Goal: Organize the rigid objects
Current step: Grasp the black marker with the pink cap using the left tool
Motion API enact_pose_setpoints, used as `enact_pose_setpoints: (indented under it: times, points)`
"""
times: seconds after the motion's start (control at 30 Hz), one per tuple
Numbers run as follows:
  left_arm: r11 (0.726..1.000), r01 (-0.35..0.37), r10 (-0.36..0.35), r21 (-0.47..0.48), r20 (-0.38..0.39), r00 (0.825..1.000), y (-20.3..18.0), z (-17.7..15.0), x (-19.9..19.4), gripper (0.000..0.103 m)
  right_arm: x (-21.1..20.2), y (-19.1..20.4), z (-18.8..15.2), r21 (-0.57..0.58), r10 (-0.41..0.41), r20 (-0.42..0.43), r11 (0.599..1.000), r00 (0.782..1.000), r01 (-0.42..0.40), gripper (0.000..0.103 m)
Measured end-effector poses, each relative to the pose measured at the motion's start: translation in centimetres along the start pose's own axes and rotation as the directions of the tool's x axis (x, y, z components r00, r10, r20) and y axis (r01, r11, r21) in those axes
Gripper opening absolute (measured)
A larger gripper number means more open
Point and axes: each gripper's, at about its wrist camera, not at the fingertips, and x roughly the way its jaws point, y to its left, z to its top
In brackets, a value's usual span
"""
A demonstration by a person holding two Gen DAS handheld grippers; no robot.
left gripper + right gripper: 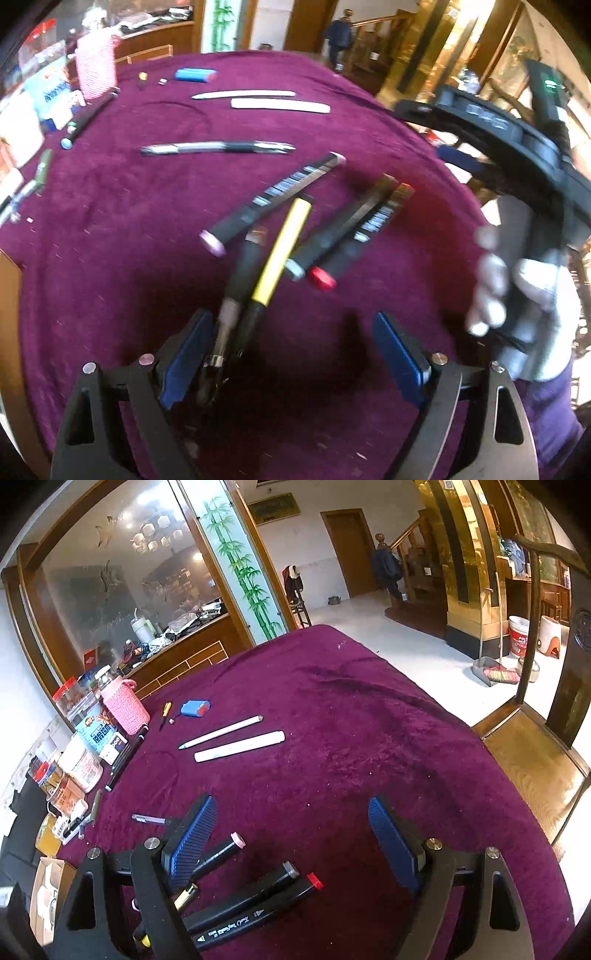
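The yellow pen lies just ahead of your left gripper, whose jaws stand apart and empty; its long axis runs away from you, tilted right, near the left pad. Your right gripper, also apart and empty, hovers beside the black markers, so I judge the left nearer.

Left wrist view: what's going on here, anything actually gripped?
Nothing is gripped. A person is sorting pens and markers on a table covered with a purple cloth. The left gripper is open, low over a cluster of markers, with the yellow pen and a dark pen beside it lying near its left finger. The right gripper, held in a white-gloved hand, is also open and empty above the red-capped marker. Two white pens lie farther back.
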Motion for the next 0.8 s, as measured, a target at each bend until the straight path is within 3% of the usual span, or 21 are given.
enact_pose_setpoints:
  times: [0.1,0.2,0.33,0.57,0.8]
  points:
    - [0.995,0.079,-0.078,-0.064,0.014,0.997,0.7,-0.5,-1.2,0.087,0.1,-0.2,-0.1,0.009,-0.002,-0.008,1.0,1.0,0.002,0.087]
    - [0.996,0.014,-0.008,-0.089,0.064,0.998,1.7,-0.8,-2.6,0.087,0.3,-0.3,-0.1,0.013,-0.003,-0.015,1.0,1.0,0.003,0.087]
    - [0.987,-0.084,0.093,-0.134,0.067,0.993,4.0,-1.0,-3.0,0.087,0.3,-0.2,-0.1,0.013,-0.004,-0.019,1.0,1.0,0.004,0.087]
    - [0.975,-0.09,0.107,-0.203,0.074,0.991,5.9,-1.0,-3.5,0.087,0.5,-0.5,-0.1,0.022,-0.013,-0.022,1.0,1.0,0.013,0.087]
    - [0.984,-0.113,0.125,-0.137,0.081,0.989,3.9,1.3,-2.5,0.087,0.4,-0.7,-0.1,0.034,-0.003,-0.027,0.999,1.0,0.004,0.087]
